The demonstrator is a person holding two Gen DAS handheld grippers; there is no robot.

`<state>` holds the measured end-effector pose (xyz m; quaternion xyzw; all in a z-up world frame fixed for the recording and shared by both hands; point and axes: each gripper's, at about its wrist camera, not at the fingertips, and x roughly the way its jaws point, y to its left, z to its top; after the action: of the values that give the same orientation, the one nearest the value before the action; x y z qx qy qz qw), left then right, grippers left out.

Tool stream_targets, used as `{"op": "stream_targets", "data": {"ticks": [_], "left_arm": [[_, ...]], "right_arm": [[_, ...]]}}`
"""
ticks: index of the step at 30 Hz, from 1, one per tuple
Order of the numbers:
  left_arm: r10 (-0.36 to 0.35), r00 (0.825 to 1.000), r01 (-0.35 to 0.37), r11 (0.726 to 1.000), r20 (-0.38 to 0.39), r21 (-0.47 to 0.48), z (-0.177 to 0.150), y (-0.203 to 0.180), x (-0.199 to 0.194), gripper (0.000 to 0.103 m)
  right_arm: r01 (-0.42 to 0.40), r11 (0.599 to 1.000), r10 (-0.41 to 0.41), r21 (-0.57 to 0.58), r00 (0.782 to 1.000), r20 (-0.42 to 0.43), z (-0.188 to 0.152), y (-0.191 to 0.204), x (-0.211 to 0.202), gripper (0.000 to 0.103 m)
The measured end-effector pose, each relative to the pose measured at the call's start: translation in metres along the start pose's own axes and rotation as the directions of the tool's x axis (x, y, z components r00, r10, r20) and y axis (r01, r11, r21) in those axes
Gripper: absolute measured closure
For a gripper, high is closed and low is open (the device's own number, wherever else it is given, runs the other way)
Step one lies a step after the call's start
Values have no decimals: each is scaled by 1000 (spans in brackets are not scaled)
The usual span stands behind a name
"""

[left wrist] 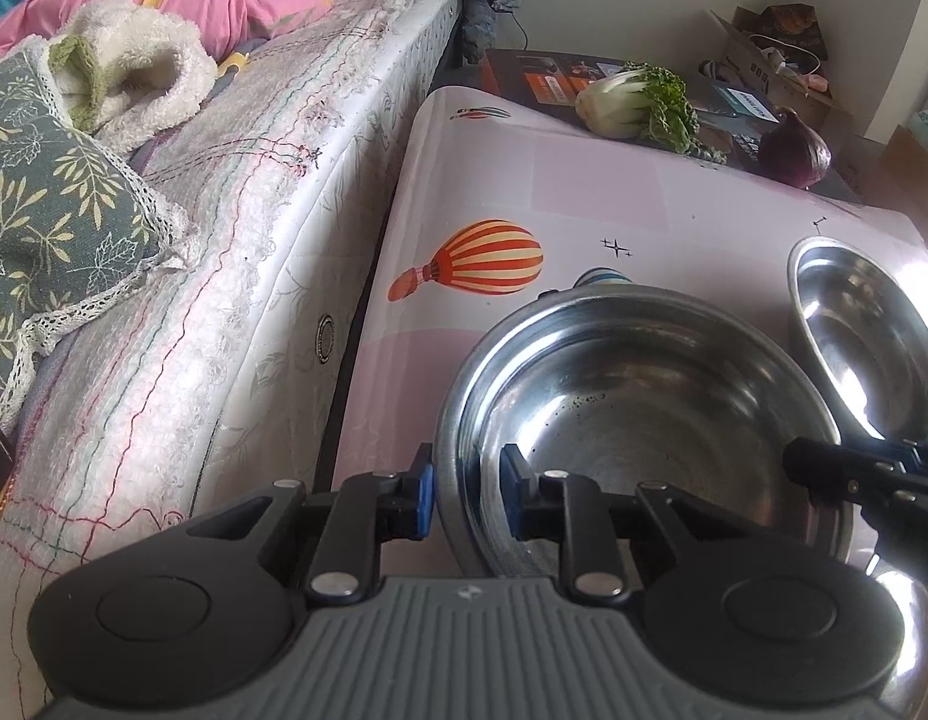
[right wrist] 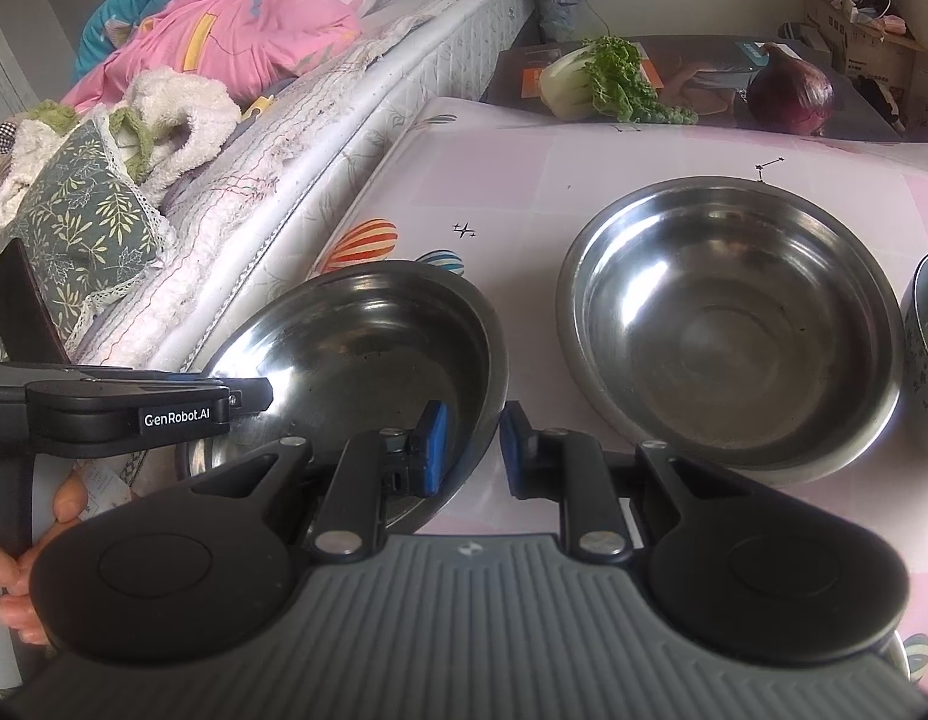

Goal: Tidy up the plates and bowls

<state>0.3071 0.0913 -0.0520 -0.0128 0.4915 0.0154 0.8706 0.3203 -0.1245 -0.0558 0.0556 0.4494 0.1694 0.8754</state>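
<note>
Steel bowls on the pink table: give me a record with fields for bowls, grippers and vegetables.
near bowl: steel, empty, rim gripped both sides
far bowl: steel, empty, free on tablecloth
left gripper: shut on near bowl's rim
right gripper: shut on opposite rim
vegetables: leafy cabbage, red onion, far edge

Both tongs same build: matte black linkage arms, round black pivot housings each side, silver rivet heads at the joints, blue pads on the fingertips (left wrist: 425, 498), grey ribbed base plate with a small white logo at centre. Left tongs (left wrist: 464, 495) and right tongs (right wrist: 472, 447) match. Side of the left unit carries white "GenRobot.AI" lettering (right wrist: 176, 418). Hand (right wrist: 20, 564) on its handle, no sleeve visible.
</note>
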Motion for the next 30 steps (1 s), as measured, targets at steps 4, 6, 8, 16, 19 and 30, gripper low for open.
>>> {"op": "stream_targets", "data": {"ticks": [4,6,8,16,19,30], "left_arm": [[2,1000,-2,1000,16,2,0,1,-6,81],[2,1000,-2,1000,22,1,1,2,-9,82],[5,999,-5,1000,33,5,1,2,-13,82],[13,998,-14,1000,64,12,1,4,-27,82],[13,997,-14,1000,76,13,1,3,-33,82],[-3,991,-3,999,130,46,10,-16,-60,82]], "right_arm": [[-4,1000,4,-5,1000,9,1,1,-4,84],[-8,1000,8,-8,1000,12,2,2,-6,84],[-10,1000,10,-11,1000,18,2,3,-8,84],[-17,999,18,-31,999,43,5,9,-18,84],[-20,999,22,-34,998,51,6,9,-22,84],[-25,1000,26,-12,995,94,9,-4,-49,84]]}}
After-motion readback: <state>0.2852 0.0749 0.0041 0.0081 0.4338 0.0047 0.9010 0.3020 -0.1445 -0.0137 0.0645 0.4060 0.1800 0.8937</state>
